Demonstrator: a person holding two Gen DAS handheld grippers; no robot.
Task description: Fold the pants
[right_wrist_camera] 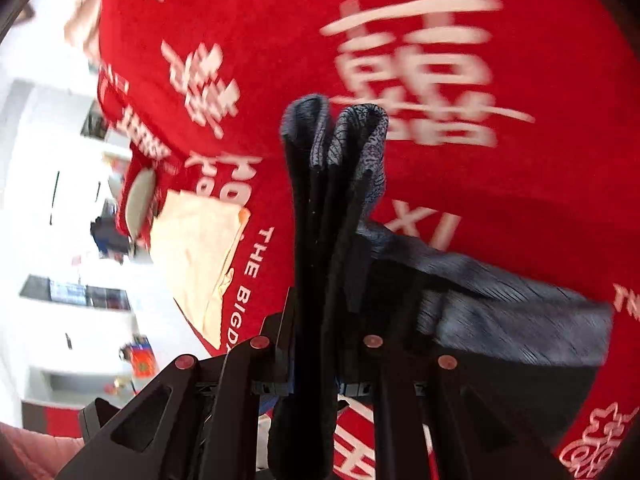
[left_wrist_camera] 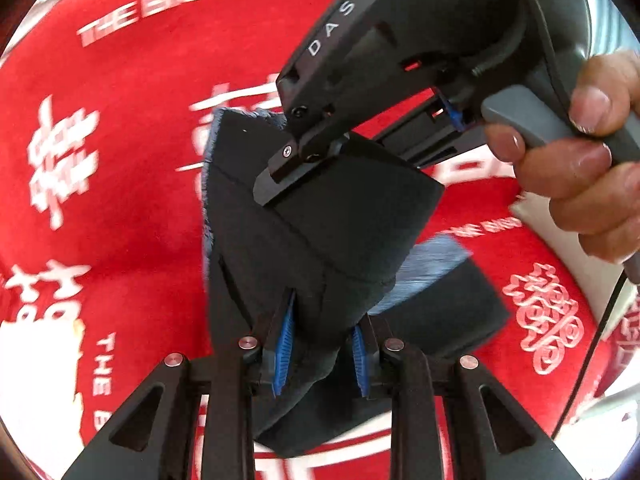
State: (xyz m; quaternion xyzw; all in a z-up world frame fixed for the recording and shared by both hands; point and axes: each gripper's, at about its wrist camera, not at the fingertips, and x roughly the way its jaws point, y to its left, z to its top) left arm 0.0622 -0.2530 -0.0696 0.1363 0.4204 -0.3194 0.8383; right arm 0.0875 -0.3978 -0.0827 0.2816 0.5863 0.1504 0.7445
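Two grippers pinch dark navy fabric pants (left_wrist_camera: 332,240) above a red cloth with white lettering (left_wrist_camera: 132,168).
Left gripper (left_wrist_camera: 320,344) has its blue-lined jaws pressed on a bunched fold; right gripper (right_wrist_camera: 320,300), gripped by a person's hand (left_wrist_camera: 584,168), clamps folded layers between near-closed jaws, pants lifted off the cloth; a pale yellow sheet (right_wrist_camera: 200,248) lies left.
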